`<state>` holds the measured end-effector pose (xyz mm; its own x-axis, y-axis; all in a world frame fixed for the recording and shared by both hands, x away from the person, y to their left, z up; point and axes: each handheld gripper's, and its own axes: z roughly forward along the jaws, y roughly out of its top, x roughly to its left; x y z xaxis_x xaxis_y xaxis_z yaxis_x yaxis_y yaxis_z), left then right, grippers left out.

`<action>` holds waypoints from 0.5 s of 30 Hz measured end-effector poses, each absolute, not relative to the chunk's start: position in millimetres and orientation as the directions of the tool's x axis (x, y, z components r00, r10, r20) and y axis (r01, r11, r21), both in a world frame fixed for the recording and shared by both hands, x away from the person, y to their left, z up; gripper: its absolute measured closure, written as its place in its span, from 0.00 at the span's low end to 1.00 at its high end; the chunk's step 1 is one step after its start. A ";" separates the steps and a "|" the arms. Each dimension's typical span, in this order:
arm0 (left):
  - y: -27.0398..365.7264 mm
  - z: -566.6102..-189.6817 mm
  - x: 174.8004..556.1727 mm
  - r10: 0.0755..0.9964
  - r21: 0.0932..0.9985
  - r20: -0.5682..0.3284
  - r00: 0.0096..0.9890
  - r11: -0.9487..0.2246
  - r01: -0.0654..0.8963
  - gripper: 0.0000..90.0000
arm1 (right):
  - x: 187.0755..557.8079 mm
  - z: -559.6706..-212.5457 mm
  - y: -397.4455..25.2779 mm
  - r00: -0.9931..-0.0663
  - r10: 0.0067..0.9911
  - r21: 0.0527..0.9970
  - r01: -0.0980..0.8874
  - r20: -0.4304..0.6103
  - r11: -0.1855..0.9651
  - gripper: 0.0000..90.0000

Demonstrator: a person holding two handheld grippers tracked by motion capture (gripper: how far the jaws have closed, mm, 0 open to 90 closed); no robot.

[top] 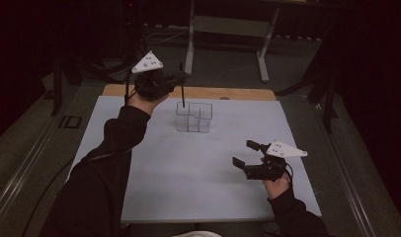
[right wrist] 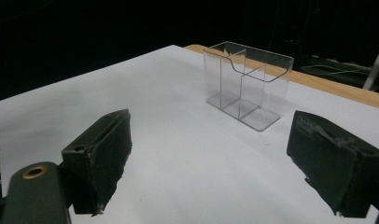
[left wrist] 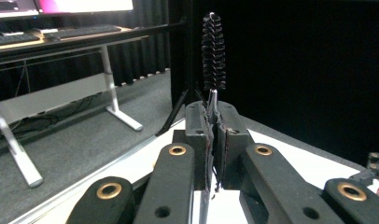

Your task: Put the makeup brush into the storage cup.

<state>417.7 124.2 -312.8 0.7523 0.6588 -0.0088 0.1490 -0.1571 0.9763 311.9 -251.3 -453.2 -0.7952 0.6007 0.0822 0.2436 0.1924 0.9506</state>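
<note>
The brush (top: 181, 85) hangs upright from the left gripper (top: 178, 77) in the high view, its lower end seemingly just inside the clear organizer (top: 194, 117) at the far side of the white mat (top: 188, 168), though the dim light leaves that unsure. The right gripper (top: 247, 154) hovers near the mat's right edge, jaws apart.

Left gripper view: the jaws are clamped on the brush's wire stem, bristles (left wrist: 213, 51) standing above them.

Right gripper view: jaws spread wide, holding nothing, the organizer (right wrist: 247, 84) beyond them.
</note>
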 end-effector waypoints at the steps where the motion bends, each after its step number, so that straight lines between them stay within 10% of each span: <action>1: 123.4 -312.6 419.5 0.666 0.976 -0.001 0.746 -0.162 0.146 0.96 | 312.0 -453.1 -251.5 -0.795 0.601 0.950 0.244 0.083 0.192 0.15; 15: 117.6 -319.4 443.1 0.707 0.976 0.006 0.708 -0.158 0.149 0.96 | 311.6 -453.7 -254.1 -0.794 0.601 0.956 0.242 0.096 0.168 0.15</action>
